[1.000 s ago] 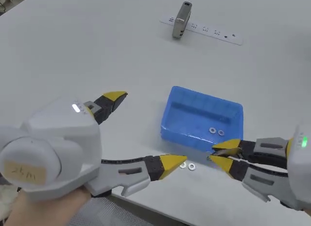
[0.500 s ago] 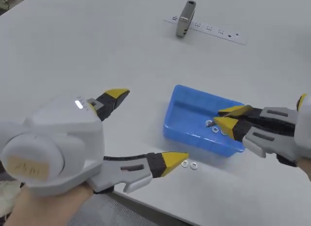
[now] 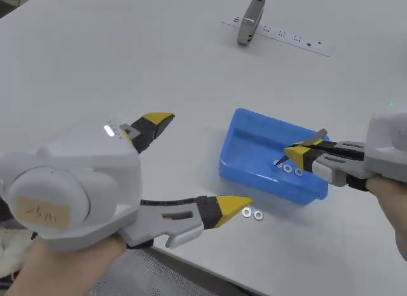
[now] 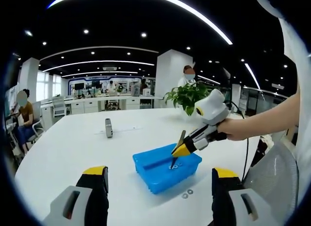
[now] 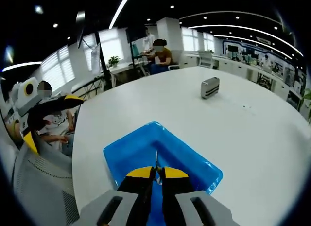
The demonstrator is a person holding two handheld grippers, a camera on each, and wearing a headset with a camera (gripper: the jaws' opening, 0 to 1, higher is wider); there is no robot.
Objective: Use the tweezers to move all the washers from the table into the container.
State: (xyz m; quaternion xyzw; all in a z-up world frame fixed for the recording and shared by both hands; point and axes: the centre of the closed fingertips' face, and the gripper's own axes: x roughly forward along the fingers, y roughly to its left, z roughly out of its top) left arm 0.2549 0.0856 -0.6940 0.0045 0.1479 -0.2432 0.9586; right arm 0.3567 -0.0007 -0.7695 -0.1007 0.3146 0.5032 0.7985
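My right gripper [image 3: 297, 155] is shut on the thin metal tweezers [image 3: 316, 139], whose tips point down inside the blue container [image 3: 254, 175]. Two washers [image 3: 292, 171] lie on the container's floor just below the tips; whether the tips hold one I cannot tell. Two more washers [image 3: 252, 213] lie on the table in front of the container, by the lower jaw of my left gripper [image 3: 194, 162], which is open and holds nothing. The right gripper view looks along the tweezers [image 5: 156, 160] between the shut jaws of the right gripper [image 5: 158, 173] into the container [image 5: 116, 155].
A white power strip [image 3: 280, 36] with a grey box-shaped device [image 3: 250, 19] standing on it lies at the far side of the white table [image 3: 95, 60]. The table's near edge runs just below the loose washers. People sit at desks far behind.
My right gripper has moved with the tweezers from the table beside the loose washers up and over into the blue container. The left gripper has stayed open in place.
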